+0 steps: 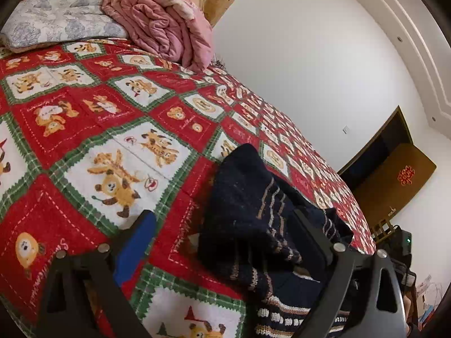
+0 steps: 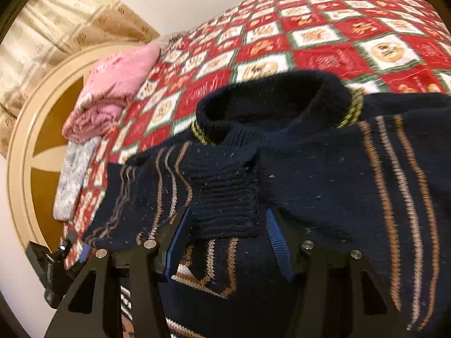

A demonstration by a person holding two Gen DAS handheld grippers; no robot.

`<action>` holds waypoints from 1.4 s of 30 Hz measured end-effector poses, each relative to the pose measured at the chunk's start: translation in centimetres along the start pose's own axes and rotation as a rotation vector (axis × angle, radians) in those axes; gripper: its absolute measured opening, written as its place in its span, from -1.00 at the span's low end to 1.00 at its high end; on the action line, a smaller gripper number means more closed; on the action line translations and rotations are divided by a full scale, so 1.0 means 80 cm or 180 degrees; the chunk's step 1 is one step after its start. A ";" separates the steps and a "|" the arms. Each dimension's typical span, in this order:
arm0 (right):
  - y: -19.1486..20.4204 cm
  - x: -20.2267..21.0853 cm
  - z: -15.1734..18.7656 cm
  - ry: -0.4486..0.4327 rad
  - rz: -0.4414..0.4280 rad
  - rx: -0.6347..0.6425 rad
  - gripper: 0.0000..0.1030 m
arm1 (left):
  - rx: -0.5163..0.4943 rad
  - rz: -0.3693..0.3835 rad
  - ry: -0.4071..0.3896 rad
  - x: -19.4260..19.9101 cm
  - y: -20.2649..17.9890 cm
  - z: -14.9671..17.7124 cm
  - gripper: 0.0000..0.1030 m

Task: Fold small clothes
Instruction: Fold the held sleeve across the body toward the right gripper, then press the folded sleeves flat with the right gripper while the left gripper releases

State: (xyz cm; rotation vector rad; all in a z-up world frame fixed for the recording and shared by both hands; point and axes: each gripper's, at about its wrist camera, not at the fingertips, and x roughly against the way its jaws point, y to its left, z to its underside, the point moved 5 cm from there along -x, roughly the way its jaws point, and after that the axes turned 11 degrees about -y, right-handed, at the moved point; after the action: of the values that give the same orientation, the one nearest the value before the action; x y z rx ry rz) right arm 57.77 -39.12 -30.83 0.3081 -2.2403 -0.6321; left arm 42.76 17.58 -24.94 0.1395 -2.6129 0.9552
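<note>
A dark navy knitted sweater (image 1: 242, 194) with tan and white stripes lies crumpled on the bed. In the left wrist view my left gripper (image 1: 221, 214) stands wide open. Its blue-padded left finger (image 1: 138, 242) rests over the bedspread, and sweater fabric drapes against its right finger (image 1: 310, 236). In the right wrist view the sweater (image 2: 324, 174) fills the lower half, with its rolled collar (image 2: 270, 98) farther off. My right gripper (image 2: 227, 214) is shut on a ribbed sleeve cuff (image 2: 225, 194), which sits bunched between the two blue pads (image 2: 277, 242).
A red, white and green bedspread (image 1: 112, 129) with bear pictures covers the bed. At the head end lie a folded pink quilt (image 1: 166, 25) and a grey patterned pillow (image 1: 56, 22), before a round headboard (image 2: 48, 140). A brown door (image 1: 394, 169) stands beyond the bed.
</note>
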 end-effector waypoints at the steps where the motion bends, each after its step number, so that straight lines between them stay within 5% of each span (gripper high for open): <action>1: 0.001 -0.004 -0.001 -0.0024 0.0041 0.0042 -0.08 | -0.0032 0.0008 0.0011 -0.002 -0.002 0.001 0.88; 4: 0.005 -0.006 -0.006 -0.0076 0.0117 0.0174 -0.62 | -0.0080 0.0005 0.0027 -0.004 -0.005 0.002 0.89; 7: 0.008 0.004 -0.012 -0.0171 0.0145 0.0296 -0.78 | -0.0055 0.0024 0.0021 -0.004 -0.005 0.003 0.89; 18: 0.029 0.097 -0.047 -0.0704 0.0273 0.0824 -0.83 | -0.0002 0.0220 -0.0012 -0.001 -0.010 0.003 0.89; 28: -0.049 0.144 -0.069 -0.0887 0.0640 0.0693 -0.83 | -0.0168 0.0380 0.0166 -0.009 -0.030 0.016 1.00; 42: -0.125 0.106 -0.034 -0.0521 0.0953 0.0573 -0.94 | -0.0844 0.0531 0.0700 -0.028 -0.074 0.056 1.00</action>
State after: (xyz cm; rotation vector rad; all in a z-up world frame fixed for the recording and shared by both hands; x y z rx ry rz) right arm 54.31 -51.96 -29.25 0.0060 -2.4419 -0.3062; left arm 44.74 10.10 -25.34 -0.2402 -2.5430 0.6247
